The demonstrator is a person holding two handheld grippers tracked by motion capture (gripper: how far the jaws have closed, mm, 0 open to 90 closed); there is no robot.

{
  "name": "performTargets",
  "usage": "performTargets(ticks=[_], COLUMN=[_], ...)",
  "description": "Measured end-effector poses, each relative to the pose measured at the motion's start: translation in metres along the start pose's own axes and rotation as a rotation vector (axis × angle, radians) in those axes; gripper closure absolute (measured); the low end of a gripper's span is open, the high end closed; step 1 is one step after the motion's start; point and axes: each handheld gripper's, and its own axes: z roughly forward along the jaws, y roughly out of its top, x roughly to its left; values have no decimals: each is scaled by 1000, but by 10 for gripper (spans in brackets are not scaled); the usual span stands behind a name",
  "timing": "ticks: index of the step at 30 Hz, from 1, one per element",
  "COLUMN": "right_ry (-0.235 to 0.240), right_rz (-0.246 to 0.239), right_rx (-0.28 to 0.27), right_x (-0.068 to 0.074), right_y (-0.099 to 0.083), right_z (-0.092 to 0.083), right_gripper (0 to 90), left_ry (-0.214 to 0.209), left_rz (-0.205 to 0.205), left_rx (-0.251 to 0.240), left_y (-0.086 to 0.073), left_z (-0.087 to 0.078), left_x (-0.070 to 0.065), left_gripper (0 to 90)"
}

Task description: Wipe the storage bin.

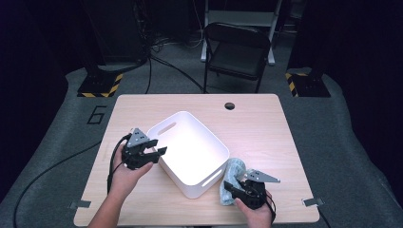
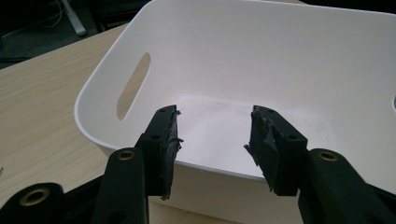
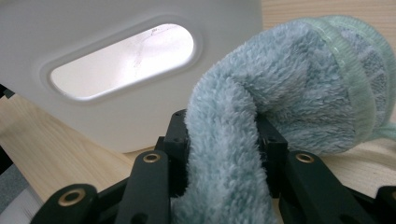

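Between the pads of the right claw (image 3: 223, 154), firmly pinched, a pale-blue fluffy cloth (image 3: 299, 88) beside the white bin (image 1: 192, 152).

- Bin (image 1: 190, 152), centre frame: plain white
- Cloth (image 3: 280, 102), right of frame: pale blue-green, fluffy, lighter ribbed edging
- Table (image 1: 266, 128): light wood grain
- Left gripper (image 2: 212, 140) and right gripper (image 3: 224, 135): black

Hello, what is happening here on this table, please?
A person works with a claw in each hand at a wooden table. The right claw is shut on a fluffy light-blue towel, right beside the white plastic bin. The left claw is open at the bin's other side, with nothing between its jaws. The bin looks empty.
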Motion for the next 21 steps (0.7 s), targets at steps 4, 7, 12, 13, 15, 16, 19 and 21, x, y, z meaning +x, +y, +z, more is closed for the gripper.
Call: performTargets(ticks=[4,7,12,13,15,16,19,21], right_ry=[1,2,2,2,2,2,2,2], right_rz=[-1,-1,0,0,0,0,1,1], right_rx=[1,-2,-2,1,1,1,-1,0], right_x=[0,0,0,0,0,0,0,1], right_y=[0,0,0,0,0,0,0,0], right_z=[0,1,1,0,0,0,0,0], right_gripper=[644,644,644,644,644,644,644,644], left_ry=[16,26,51,58,71,74,88,90], left_rz=[-7,-5,-12,-19,-27,-29,-37,-47], left_rx=[-7,-6,-11,-15,-9,-8,0,-6], left_y=[0,0,0,0,0,-1,-2,-2], left_z=[-2,-3,-6,-6,-6,-6,-4,-3], left_x=[5,9,15,16,19,20,24,27], left_gripper=[515,513,509,509,505,505,504,498])
